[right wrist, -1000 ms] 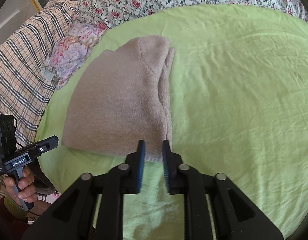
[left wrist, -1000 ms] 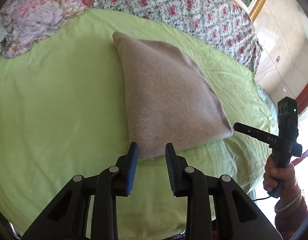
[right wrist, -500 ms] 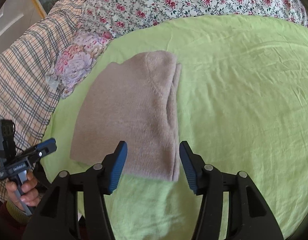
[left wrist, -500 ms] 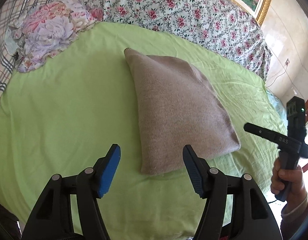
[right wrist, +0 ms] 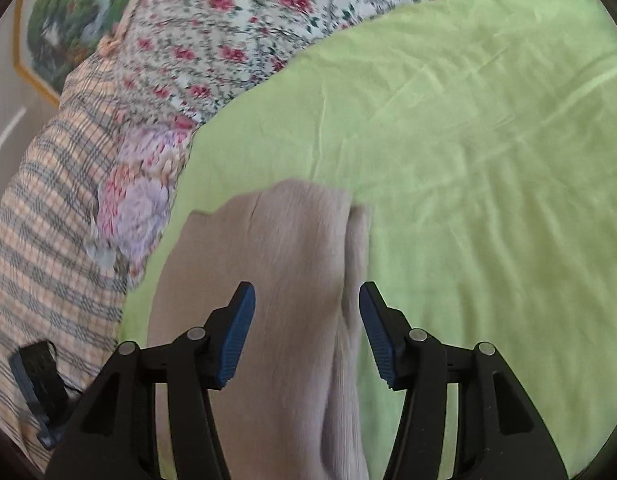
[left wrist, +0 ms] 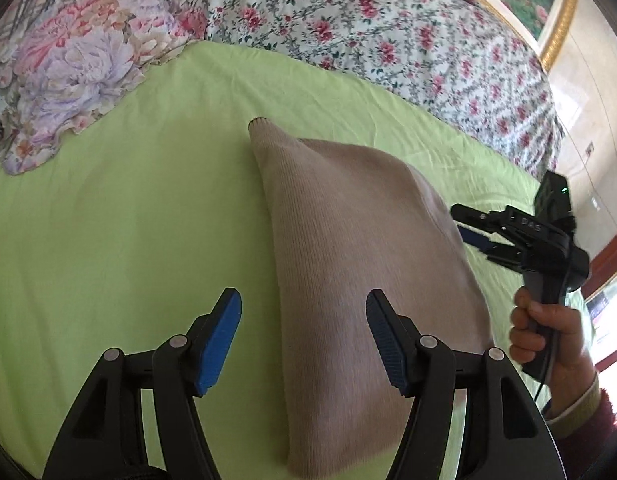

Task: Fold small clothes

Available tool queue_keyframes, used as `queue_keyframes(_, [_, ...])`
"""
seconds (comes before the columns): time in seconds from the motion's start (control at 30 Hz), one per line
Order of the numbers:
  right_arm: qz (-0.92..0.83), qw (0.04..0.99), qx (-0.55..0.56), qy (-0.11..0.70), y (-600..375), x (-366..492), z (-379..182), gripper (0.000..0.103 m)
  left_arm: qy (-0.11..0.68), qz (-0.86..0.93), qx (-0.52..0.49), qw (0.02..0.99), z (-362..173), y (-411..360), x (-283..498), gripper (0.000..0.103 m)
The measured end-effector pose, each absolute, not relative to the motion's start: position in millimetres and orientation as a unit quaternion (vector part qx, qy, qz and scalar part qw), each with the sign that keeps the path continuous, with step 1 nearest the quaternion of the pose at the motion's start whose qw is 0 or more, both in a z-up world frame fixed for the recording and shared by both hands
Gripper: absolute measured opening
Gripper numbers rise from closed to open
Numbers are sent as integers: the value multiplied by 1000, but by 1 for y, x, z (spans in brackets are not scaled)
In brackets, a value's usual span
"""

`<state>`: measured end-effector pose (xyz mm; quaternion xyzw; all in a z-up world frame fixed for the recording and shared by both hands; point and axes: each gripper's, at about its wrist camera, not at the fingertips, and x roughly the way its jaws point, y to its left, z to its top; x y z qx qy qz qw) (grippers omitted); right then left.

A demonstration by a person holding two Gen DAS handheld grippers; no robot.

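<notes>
The folded beige sweater (left wrist: pixel 360 280) lies flat in the middle of the green sheet (left wrist: pixel 128 248), and all places here are told from that sweater. To its left the sheet is wide and bare, with only soft wrinkles. In the right wrist view the sheet (right wrist: pixel 488 200) also runs far out on the sweater's right side. Past the far tip of the sweater is a blanket with small red flowers (left wrist: pixel 368 28). Off to the far left of it sits a cloth with big pink and purple flowers (left wrist: pixel 68 76), and beside that a checked blanket (right wrist: pixel 48 240). The sweater (right wrist: pixel 268 300) looks fuzzy and knitted, with fine ribs. It has a pointed far corner and long straight sides, and a thin folded strip shows along its right edge. The left gripper (left wrist: pixel 304 340) hangs over the near end of the sweater, with its 2 blue ribbed pads spread wide and nothing between them. One pad is above the sheet just left of the sweater and the other is above the sweater. The right gripper (right wrist: pixel 306 336) is also spread wide and grips nothing, with both pads over the sweater's near part. In the left wrist view a hand (left wrist: pixel 544 332) holds the right gripper's black handle at the sweater's right edge.
</notes>
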<state>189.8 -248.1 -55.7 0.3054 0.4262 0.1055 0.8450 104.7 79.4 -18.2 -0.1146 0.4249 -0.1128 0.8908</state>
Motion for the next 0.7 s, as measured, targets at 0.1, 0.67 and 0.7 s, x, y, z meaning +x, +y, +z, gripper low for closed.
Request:
queue_keyframes(0.1, [94, 862, 282, 411, -248, 194, -47, 8, 432, -101, -113, 889, -23, 80, 120, 65])
queue_keyframes(0.67, [73, 892, 206, 396, -214, 116, 3, 52, 435, -87, -82, 892, -26, 76, 104, 66])
queue_keyframes(0.7, [76, 894, 203, 393, -214, 108, 6, 53, 435, -90, -81, 892, -25, 75, 97, 66])
